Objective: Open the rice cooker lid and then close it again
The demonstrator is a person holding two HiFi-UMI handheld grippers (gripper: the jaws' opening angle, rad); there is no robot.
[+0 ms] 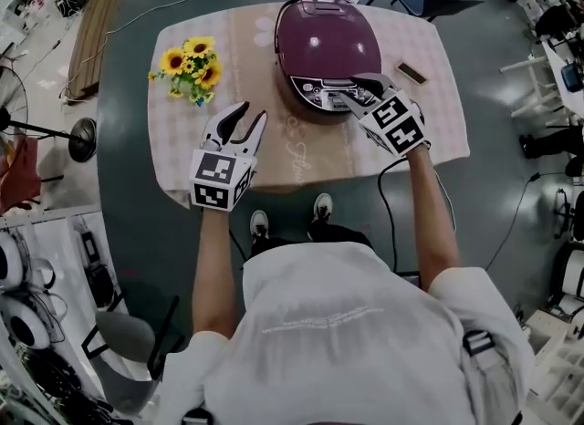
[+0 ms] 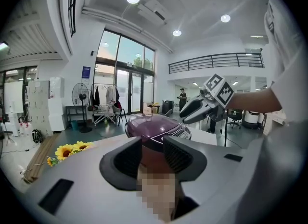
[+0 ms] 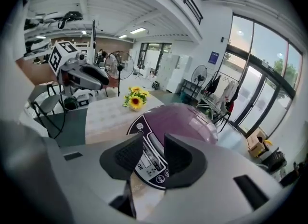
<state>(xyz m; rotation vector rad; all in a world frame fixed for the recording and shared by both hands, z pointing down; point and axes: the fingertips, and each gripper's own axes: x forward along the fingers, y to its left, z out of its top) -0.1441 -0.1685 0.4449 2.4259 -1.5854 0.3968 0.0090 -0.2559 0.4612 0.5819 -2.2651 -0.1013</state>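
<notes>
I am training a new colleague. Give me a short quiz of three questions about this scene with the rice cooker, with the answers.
1. Which gripper is over the rice cooker's control panel? A) left gripper B) right gripper C) neither
2. True or false: the cooker's lid is shut.
3. Fill in: in the head view, the sunflowers stand to the cooker's ___.
Key: 1 B; 2 true; 3 left.

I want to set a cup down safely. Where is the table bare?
Bare cloth lies between the sunflowers and the rice cooker, and along the near edge between the left gripper and the right gripper. Crowded: the cooker's front, where the right gripper is.
</notes>
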